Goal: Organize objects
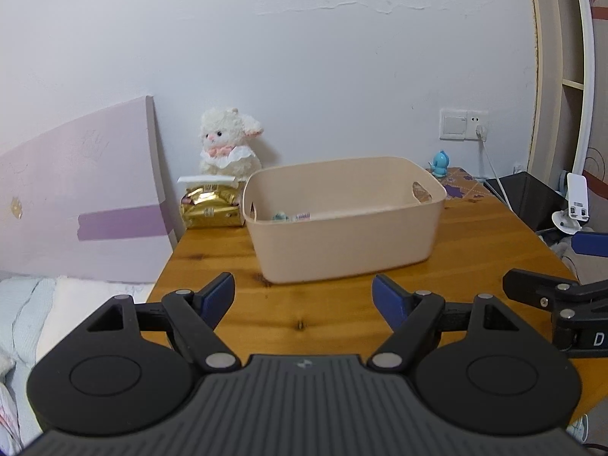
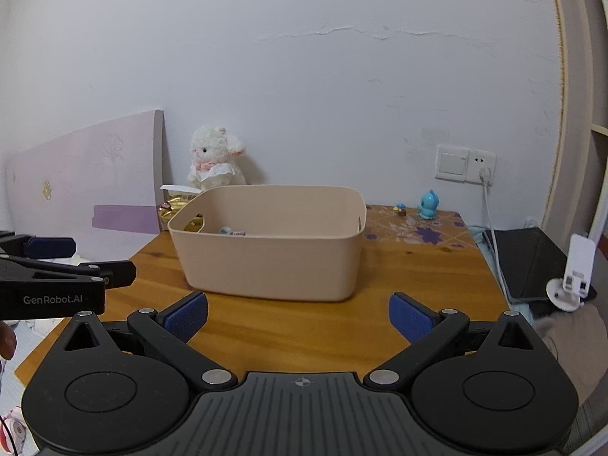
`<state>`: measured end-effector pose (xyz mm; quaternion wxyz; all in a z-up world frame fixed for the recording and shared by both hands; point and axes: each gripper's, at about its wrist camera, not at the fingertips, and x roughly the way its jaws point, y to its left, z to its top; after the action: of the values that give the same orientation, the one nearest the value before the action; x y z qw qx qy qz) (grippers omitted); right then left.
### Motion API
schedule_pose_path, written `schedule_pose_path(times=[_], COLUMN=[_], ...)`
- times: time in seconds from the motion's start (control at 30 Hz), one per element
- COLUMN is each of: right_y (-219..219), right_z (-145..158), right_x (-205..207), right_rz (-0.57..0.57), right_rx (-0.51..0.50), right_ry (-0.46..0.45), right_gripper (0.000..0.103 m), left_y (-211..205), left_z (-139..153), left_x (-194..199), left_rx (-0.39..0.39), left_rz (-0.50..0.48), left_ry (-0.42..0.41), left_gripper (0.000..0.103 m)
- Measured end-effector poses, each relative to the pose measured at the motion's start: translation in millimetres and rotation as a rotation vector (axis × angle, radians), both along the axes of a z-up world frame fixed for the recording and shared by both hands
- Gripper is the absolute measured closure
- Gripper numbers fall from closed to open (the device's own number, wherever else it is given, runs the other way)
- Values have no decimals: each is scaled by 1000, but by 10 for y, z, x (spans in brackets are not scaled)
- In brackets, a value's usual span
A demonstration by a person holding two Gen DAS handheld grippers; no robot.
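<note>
A beige plastic bin (image 1: pixel 344 224) stands on the wooden table (image 1: pixel 304 315); it also shows in the right wrist view (image 2: pixel 268 243). Small items (image 1: pixel 292 216) lie inside it, mostly hidden by its wall. My left gripper (image 1: pixel 304 300) is open and empty, held in front of the bin. My right gripper (image 2: pixel 298 317) is open and empty, also short of the bin. A white plush lamb (image 1: pixel 228 140), a gold packet (image 1: pixel 212 209) and a blue toy figure (image 2: pixel 427 205) sit at the back of the table.
A pink board (image 1: pixel 83 197) leans against the wall on the left. A wall socket with a white cable (image 2: pixel 484 174) is at the right. A black case (image 2: pixel 532 262) and a white stand (image 2: pixel 573 277) lie beside the table's right edge.
</note>
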<state>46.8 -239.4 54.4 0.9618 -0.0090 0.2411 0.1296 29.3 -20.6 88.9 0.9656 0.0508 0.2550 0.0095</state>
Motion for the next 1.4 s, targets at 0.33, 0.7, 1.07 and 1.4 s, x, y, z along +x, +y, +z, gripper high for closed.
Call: schedule_pose_path(times=[0.33, 0.7, 1.07, 1.4], right_y=[-89, -15, -65, -127], right_z=[-49, -16, 70, 127], right_x=[-503, -824, -1015, -968], right_rz=[-6, 22, 5, -10], right_rx=[17, 6, -12, -10], right_ry=[18, 27, 10, 16], right_gripper=[0, 0, 0, 0], left_y=[21, 71, 38, 22], left_z=[-240, -183, -29, 82], left_x=[-469, -837, -980, -934], left_rx=[4, -28, -34, -24], left_rz=[-2, 8, 1, 7], left_ry=[39, 25, -9, -22], left_gripper=[22, 22, 22, 22])
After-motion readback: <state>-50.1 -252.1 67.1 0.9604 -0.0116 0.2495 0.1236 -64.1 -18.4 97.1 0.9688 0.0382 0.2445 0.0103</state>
